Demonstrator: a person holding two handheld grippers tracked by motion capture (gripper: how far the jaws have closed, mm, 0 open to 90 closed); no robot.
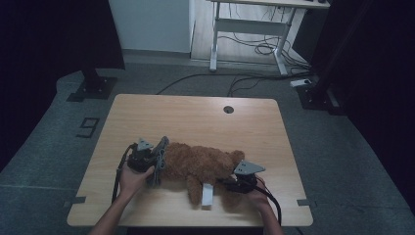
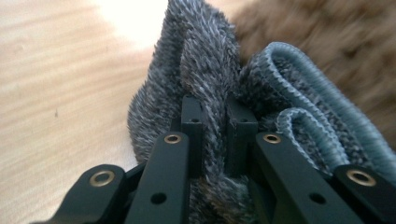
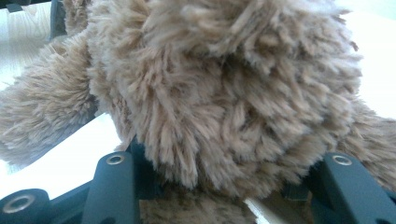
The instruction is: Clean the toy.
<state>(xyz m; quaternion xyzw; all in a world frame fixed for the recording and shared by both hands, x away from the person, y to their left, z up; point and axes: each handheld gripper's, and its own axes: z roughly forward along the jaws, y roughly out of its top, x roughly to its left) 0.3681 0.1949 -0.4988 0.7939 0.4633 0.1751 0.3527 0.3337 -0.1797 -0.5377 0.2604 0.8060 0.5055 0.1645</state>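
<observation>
A brown teddy bear [image 1: 198, 166] lies on its side across the front of the wooden table [image 1: 195, 117]. A white tag [image 1: 207, 194] hangs by its lower limb. At the bear's left end my left gripper [image 1: 147, 157] is shut on a grey knitted garment [image 1: 159, 164]. In the left gripper view, the jaws of the left gripper [image 2: 215, 112] pinch a fold of the grey garment [image 2: 201, 60], whose teal ribbed hem [image 2: 322, 88] lies against the bear's fur [image 2: 336, 32]. My right gripper [image 1: 241, 182] is at the bear's right end. Its jaws stand wide apart with the bear's fur [image 3: 224, 88] bulging between them, hiding the tips.
A round cable hole [image 1: 228, 109] sits near the table's far edge. Bare wood [image 1: 195, 122] stretches behind the bear. On the floor beyond are a white desk frame [image 1: 249, 29], loose cables [image 1: 254, 49] and black stand bases [image 1: 93, 88].
</observation>
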